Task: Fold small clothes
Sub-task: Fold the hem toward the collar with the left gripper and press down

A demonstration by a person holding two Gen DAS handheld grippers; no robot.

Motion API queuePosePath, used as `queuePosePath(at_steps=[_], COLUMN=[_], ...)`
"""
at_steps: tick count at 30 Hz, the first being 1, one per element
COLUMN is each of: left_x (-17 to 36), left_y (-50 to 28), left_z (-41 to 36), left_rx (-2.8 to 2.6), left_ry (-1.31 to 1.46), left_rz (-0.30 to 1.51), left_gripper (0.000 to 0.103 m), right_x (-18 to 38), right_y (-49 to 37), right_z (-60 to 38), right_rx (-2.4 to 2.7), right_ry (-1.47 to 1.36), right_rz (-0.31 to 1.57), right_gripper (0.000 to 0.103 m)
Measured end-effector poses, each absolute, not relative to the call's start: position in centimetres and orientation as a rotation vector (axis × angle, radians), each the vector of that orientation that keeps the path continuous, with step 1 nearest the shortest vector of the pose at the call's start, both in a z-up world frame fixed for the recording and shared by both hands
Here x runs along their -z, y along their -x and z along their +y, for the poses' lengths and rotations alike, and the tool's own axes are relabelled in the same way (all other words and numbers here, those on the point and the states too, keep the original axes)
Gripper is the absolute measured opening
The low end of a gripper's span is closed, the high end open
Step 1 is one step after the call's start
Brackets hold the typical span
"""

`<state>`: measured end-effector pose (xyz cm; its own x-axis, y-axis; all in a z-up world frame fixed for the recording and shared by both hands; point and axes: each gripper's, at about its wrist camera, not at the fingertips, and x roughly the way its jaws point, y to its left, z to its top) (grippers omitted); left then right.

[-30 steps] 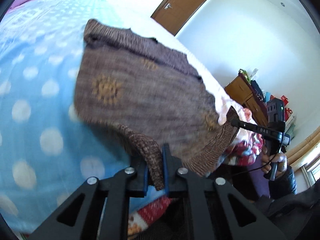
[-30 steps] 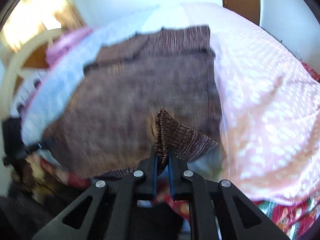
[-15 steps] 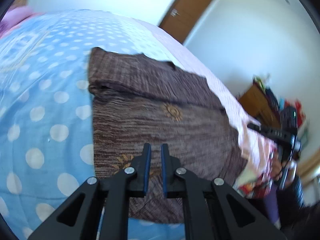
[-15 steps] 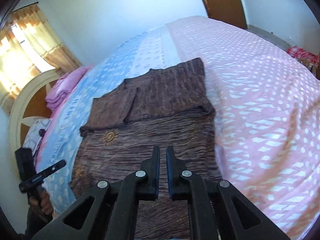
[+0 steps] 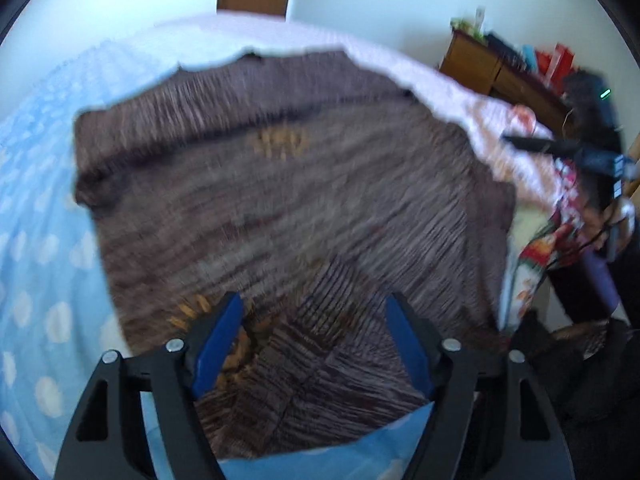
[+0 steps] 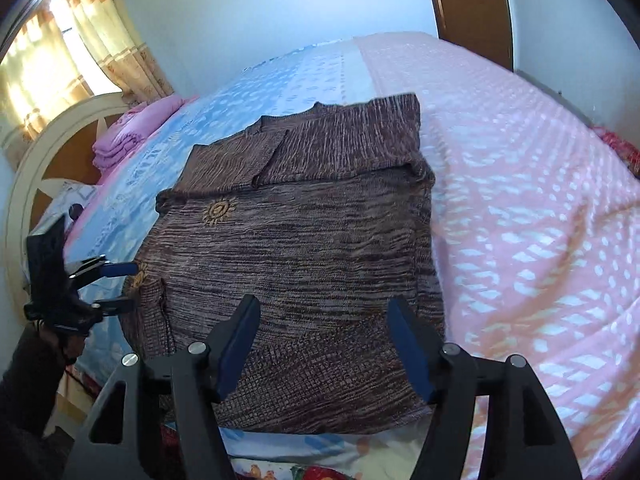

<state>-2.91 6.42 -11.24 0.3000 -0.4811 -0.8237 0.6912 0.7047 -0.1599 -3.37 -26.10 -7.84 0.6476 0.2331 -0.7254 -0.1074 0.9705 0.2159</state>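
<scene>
With both sets of jaws just sprung apart, the brown knitted sweater (image 6: 304,248) lies flat on the bed (image 6: 540,220), gripped by neither. Beyond the right gripper (image 6: 322,344), its hem spreads beneath and ahead of the parted blue pads (image 6: 236,350), untouched. Over at the left gripper (image 5: 314,336), wide open too, the sweater's near corner sits between the fingers (image 5: 404,340), loose, with blue spotted sheet (image 5: 44,280) outside them.

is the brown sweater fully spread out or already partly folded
Partly folded. The brown knit sweater lies flat on the bed, with its sleeves folded across the upper body, their edges meeting near the middle.
</scene>
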Motion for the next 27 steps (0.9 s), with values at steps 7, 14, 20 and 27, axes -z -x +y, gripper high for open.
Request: queuePosePath(at_steps=[7, 14, 20, 27], left_x=[11.3, 11.5, 11.5, 11.2], left_y=[5.9, 5.4, 4.8, 5.6], left_z=[5.7, 5.7, 5.5, 6.3], left_rx=[0.787, 0.8, 0.807, 0.804], left_ry=[-0.341, -0.298, -0.28, -0.201], left_rz=[0.907, 0.927, 0.935, 0.918], left_gripper=[0.028, 0.021, 0.027, 0.011], right_x=[7.1, 9.0, 11.8, 12.9], right_y=[4.3, 4.6, 3.2, 3.5], right_z=[-27.4, -25.8, -23.3, -21.8], right_rx=[-0.148, -0.171, -0.201, -0.262], right_ry=[-0.075, 0.139, 0.237, 0.281], right_rz=[0.829, 0.905, 0.94, 1.001], right_gripper=[0.067, 0.067, 0.065, 0.003])
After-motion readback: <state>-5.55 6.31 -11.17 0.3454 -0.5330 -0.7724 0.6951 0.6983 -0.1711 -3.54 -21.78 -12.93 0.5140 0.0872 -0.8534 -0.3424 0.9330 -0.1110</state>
